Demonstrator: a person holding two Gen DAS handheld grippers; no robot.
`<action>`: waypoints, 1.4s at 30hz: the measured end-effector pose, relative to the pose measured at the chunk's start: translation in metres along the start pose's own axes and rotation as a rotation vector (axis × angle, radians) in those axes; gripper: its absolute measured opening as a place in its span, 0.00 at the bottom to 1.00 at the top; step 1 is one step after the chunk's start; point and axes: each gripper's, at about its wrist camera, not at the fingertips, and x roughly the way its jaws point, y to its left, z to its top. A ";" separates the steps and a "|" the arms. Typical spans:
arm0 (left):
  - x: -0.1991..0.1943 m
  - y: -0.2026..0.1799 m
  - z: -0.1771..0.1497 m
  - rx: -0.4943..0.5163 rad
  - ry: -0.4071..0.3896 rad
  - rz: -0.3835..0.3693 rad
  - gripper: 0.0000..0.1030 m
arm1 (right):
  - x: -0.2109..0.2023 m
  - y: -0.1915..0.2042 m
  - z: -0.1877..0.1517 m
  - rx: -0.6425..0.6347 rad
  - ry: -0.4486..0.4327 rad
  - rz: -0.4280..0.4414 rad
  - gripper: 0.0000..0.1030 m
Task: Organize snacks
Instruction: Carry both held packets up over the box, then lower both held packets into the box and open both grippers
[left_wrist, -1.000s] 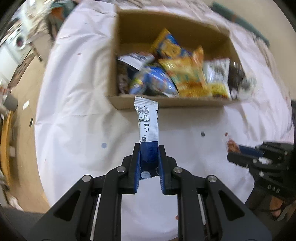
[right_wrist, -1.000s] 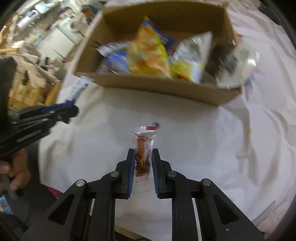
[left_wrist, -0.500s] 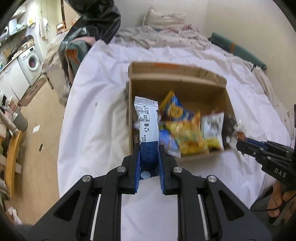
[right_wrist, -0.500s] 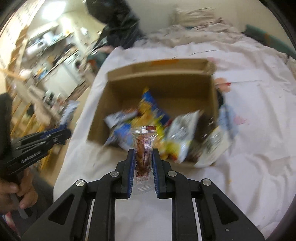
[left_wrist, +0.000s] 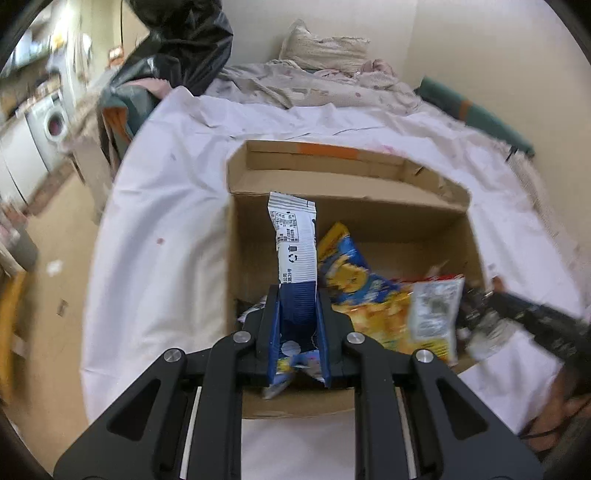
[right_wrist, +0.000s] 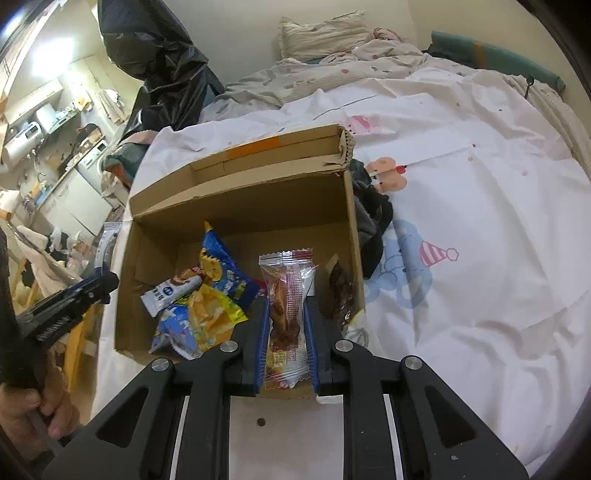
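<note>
White bedsheet (right_wrist: 480, 229) backs both claws; left gripper (left_wrist: 297, 325) clamps a blue-and-white ribbed wrapper (left_wrist: 295, 251) upright, right gripper (right_wrist: 286, 328) pinches a clear-wrapped reddish snack (right_wrist: 286, 295), each poised above the open brown cardboard box (right_wrist: 240, 206) just ahead, likely for dropping in

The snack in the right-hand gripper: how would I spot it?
Find the cardboard box on the white bedsheet. Over its near edge, the right gripper pinches a clear packet showing brown food and red print, unlike the yellow-and-blue bags inside.
</note>
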 end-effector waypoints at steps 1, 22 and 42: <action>-0.001 -0.001 0.001 0.006 -0.005 0.014 0.15 | 0.000 -0.001 0.001 0.004 0.000 -0.002 0.19; 0.005 -0.001 -0.002 0.006 -0.005 0.066 0.16 | 0.016 0.012 -0.003 -0.077 0.044 -0.068 0.22; -0.028 -0.008 -0.003 0.019 -0.145 0.068 0.85 | -0.019 0.018 0.009 -0.023 -0.095 0.031 1.00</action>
